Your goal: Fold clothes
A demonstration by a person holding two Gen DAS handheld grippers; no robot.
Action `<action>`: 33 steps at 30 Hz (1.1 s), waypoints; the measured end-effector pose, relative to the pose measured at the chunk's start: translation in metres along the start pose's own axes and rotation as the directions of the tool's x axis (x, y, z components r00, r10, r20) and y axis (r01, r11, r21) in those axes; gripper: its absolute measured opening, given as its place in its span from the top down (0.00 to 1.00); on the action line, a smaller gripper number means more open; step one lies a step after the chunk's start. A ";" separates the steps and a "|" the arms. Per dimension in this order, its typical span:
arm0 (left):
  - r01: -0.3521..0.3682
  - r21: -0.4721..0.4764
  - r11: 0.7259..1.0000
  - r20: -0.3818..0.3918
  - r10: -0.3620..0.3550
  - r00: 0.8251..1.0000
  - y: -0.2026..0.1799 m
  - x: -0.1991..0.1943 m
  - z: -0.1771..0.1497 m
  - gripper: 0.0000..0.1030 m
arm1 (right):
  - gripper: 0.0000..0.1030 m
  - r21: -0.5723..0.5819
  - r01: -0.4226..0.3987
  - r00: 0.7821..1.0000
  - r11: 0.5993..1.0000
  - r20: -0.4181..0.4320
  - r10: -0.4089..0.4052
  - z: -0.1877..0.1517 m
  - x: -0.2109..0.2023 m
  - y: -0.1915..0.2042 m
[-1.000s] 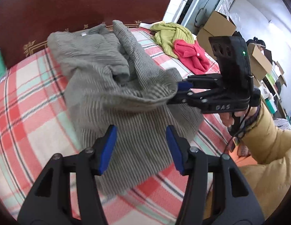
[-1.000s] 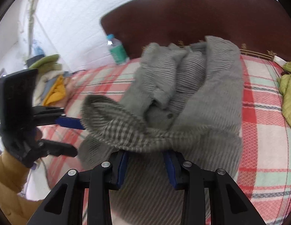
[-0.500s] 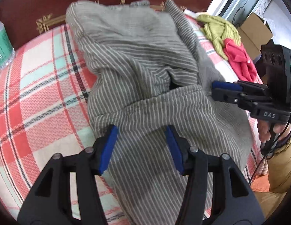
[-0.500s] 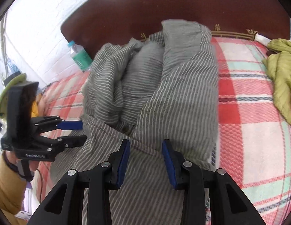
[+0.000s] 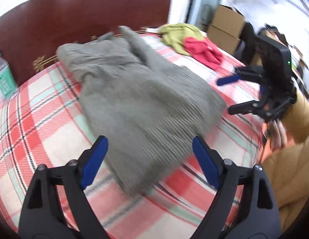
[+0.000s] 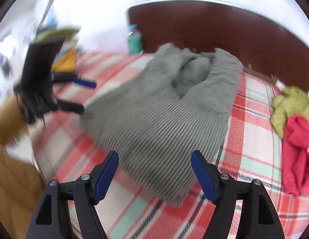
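Note:
A grey striped garment (image 5: pixel 134 97) lies folded over itself on the plaid bed cover (image 5: pixel 35 123); it also shows in the right wrist view (image 6: pixel 164 115). My left gripper (image 5: pixel 150 159) is open and empty, held above the garment's near edge. My right gripper (image 6: pixel 154 169) is open and empty too, above the garment's near edge. The right gripper also appears in the left wrist view (image 5: pixel 232 95), to the right of the garment. The left gripper shows in the right wrist view (image 6: pixel 84 95), to the garment's left. Both views are blurred by motion.
A yellow-green garment (image 5: pixel 180 33) and a red garment (image 5: pixel 204 49) lie at the bed's far right. A water bottle (image 5: pixel 3 75) stands by the dark wooden headboard (image 5: pixel 74 20). Cardboard boxes (image 5: pixel 226 27) stand beyond the bed.
My right gripper let go of the grey fabric, which dropped flat onto the garment. Both grippers opened wider and pulled back from the garment toward its near edge.

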State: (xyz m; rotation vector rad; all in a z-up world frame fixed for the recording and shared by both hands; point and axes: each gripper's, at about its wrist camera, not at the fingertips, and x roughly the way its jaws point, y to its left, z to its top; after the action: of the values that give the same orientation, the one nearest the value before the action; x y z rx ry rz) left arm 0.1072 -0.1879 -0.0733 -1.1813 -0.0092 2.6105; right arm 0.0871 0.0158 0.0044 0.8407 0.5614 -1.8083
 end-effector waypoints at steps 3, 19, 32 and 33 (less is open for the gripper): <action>-0.039 0.122 0.992 -0.029 0.042 0.999 -0.028 0.008 -0.009 0.15 | 0.25 -0.153 0.095 0.994 0.984 -0.030 -0.101 -0.016 0.010 0.025; -0.157 0.302 0.940 -0.115 0.200 0.973 -0.048 0.065 -0.013 0.15 | 0.75 -0.366 0.271 0.954 0.890 -0.022 -0.299 0.000 0.075 0.025; -0.192 0.302 0.934 -0.103 0.232 0.967 -0.030 0.075 -0.007 0.16 | 0.52 -0.365 0.264 0.957 0.892 -0.015 -0.290 -0.001 0.078 0.019; -0.184 0.297 0.937 -0.105 0.223 0.969 -0.029 0.076 -0.007 0.16 | 0.52 -0.375 0.268 0.956 0.887 -0.011 -0.293 -0.002 0.079 0.021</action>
State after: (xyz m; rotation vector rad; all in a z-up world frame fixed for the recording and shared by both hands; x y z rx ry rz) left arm 0.0715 -0.1421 -0.1301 -1.3098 0.5279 2.5784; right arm 0.0880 -0.0383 -0.0566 0.5815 1.0789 -1.8519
